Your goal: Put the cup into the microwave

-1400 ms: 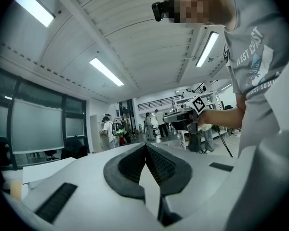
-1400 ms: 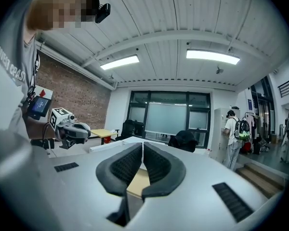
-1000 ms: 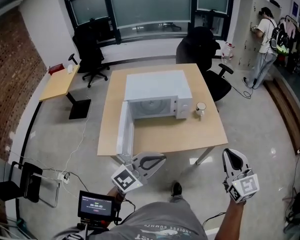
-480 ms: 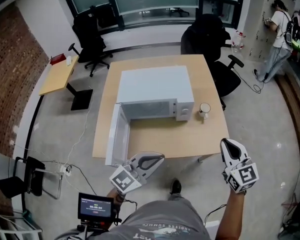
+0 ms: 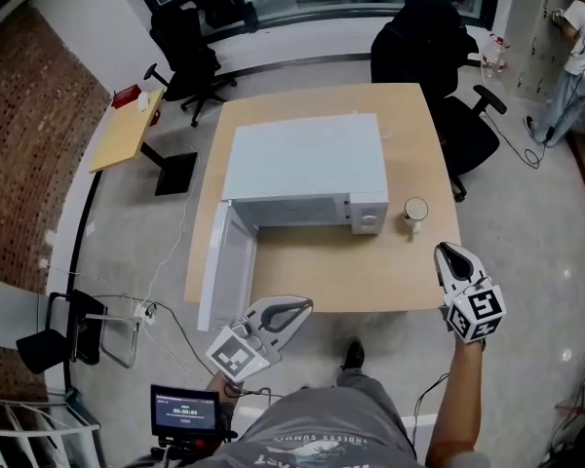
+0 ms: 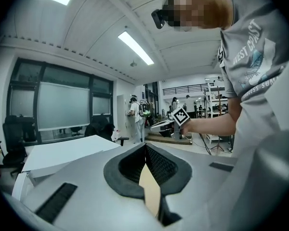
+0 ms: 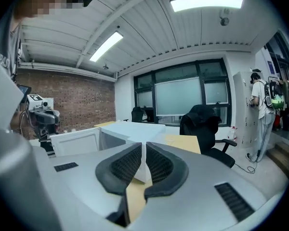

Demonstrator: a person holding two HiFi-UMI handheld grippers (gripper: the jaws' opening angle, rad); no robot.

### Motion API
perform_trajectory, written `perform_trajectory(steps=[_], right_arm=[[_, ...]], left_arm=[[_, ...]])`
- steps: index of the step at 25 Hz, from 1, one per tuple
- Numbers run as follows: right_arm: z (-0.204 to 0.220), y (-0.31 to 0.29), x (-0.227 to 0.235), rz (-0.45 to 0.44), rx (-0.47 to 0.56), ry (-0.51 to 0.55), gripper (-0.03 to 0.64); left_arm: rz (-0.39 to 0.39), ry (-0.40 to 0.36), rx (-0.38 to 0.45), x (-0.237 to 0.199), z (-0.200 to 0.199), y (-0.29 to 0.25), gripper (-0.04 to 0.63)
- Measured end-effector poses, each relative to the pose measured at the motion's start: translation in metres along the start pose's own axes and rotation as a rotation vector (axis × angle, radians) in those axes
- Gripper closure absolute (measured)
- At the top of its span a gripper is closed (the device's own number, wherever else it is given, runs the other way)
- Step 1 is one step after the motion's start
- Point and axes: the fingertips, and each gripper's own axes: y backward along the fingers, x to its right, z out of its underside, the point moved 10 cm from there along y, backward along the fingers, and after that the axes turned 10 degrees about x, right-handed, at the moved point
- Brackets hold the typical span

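Person is holding left gripper (image 5: 300, 309) low in front of body, near the front edge of the table (image 5: 370, 276), jaws pressing together at the tips, nothing between them. Right gripper (image 5: 448, 253) is hovering by the table's right edge near the front corner, jaws also closed together and gripping nothing. Cup (image 5: 415, 211) is sitting upright on the table just right of the microwave (image 5: 307, 164), outside it and apart from both grippers; right gripper is the nearer one. Microwave is standing mid-table with its door (image 5: 222, 266) hanging wide open to the left, cavity facing the person. Black office chair (image 5: 424, 37) is standing behind the table's far right corner, another chair (image 5: 190, 42) at far left next to a small side table (image 5: 127, 135). Another person (image 5: 580, 37) is standing at the far right wall. Small screen (image 5: 184, 412) is glowing at the bottom by the person's waist
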Motion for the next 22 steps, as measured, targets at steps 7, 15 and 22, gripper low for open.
perform_trajectory(steps=[7,15,22], right_arm=[[0.07,-0.062,0.052,0.011,-0.145,-0.065,0.497],[0.162,-0.118,0.093,0.095,-0.386,-0.105,0.442],[0.21,-0.148,0.108,0.097,-0.477,-0.135,0.437]], left_arm=[[-0.072,0.022,-0.059,-0.017,0.012,-0.014,0.575],[-0.155,0.056,-0.116,-0.031,0.02,-0.014,0.575],[-0.181,0.08,-0.157,-0.038,0.031,-0.018,0.574]])
